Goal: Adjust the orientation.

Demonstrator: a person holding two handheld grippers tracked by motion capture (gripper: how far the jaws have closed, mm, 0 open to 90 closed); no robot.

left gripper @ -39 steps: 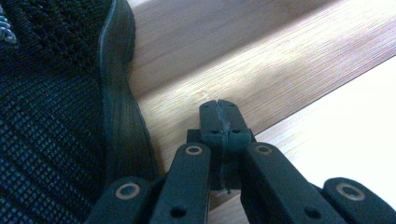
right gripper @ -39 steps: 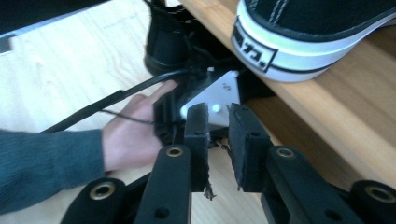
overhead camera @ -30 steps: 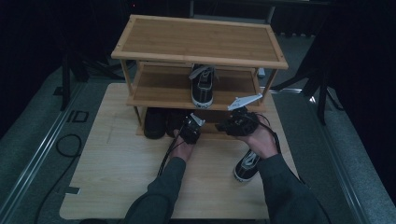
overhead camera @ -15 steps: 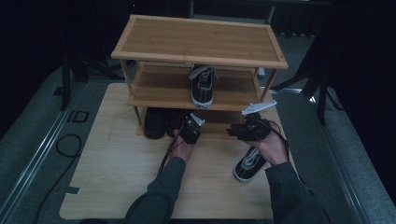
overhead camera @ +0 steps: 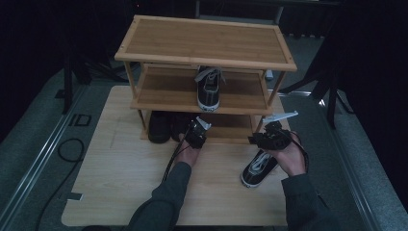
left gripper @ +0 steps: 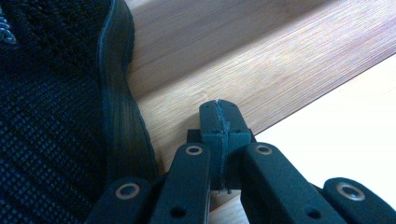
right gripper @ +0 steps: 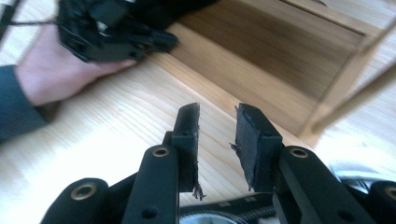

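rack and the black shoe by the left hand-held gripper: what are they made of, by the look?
Rack: looks like bamboo or light wood with a smooth, faintly glossy finish; fine straight grain lines and strip joints show in the left gripper view.
Black shoe: upper looks like knitted textile, matte, with a visible woven mesh pattern; its sidewall band looks like smooth rubber or foam, though I can't tell which.

High view: looking down from above at the rack (overhead camera: 207, 45) and table (overhead camera: 120, 183).
Gripper views: sitting close, both seeing the bottom shelf (left gripper: 261, 60).
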